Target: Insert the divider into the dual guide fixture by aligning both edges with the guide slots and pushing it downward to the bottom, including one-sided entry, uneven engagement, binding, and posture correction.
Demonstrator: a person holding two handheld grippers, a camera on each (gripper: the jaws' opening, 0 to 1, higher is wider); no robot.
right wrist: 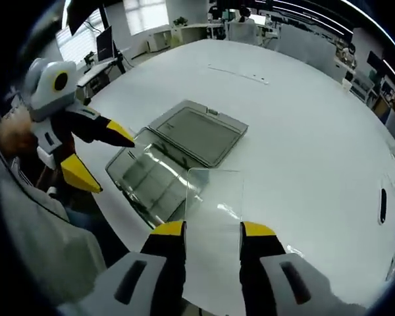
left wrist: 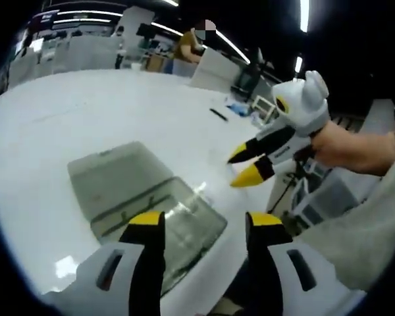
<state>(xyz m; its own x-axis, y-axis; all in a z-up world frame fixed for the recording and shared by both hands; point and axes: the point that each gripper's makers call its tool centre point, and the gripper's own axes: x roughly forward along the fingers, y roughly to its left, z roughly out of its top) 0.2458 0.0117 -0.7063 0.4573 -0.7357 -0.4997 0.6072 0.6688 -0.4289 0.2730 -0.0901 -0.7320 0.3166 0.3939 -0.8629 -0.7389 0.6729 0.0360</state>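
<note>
Divider (right wrist: 214, 197) gripped by right hand-held gripper (right wrist: 212, 230); left hand-held gripper (left wrist: 205, 222) open above open clear case (right wrist: 178, 148).

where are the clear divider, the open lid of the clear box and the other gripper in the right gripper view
divider (right wrist: 214, 194): right gripper view, middle of the clear sheet.
lid (right wrist: 196, 133): right gripper view, centre of the flat grey panel.
left gripper (right wrist: 102, 158): right gripper view, between its yellow tips.

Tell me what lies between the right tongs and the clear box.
The clear divider, gripped by the right tongs, spans that stretch above the white table toward the box, in the right gripper view.
</note>
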